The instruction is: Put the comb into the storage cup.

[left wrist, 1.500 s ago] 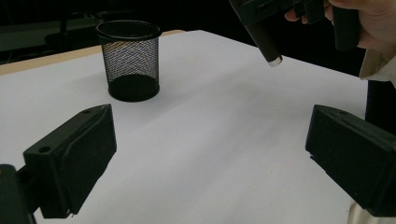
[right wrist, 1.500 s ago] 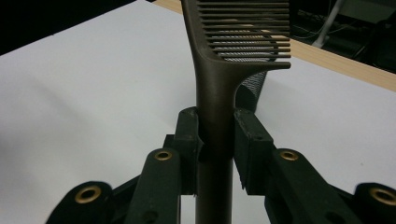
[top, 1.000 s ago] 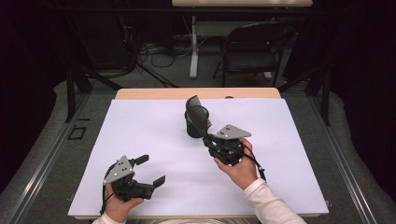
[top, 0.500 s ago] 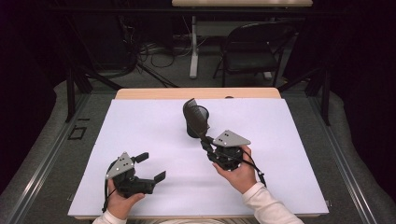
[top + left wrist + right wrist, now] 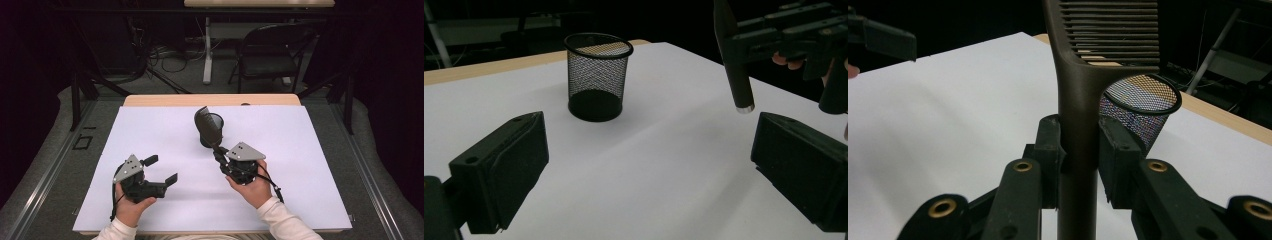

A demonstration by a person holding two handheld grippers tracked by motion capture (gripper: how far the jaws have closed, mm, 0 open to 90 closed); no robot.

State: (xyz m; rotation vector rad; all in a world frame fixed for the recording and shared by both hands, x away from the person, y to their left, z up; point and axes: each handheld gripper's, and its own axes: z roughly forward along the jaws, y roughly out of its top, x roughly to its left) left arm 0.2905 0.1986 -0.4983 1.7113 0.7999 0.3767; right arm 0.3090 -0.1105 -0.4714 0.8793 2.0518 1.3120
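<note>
High view looks down; both gripper views closely share the mesh cup (image 5: 597,77).

No text, label, brand, number or sign can be read in any of the views.

A lab: white-covered table (image 5: 150,130), floor cables (image 5: 165,55), dark curtains.

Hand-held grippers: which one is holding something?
The right hand-held gripper: its jaws are clamped on the handle of a dark slotted spatula by the mesh cup. The left hand-held gripper stands open, nothing in it.
</note>
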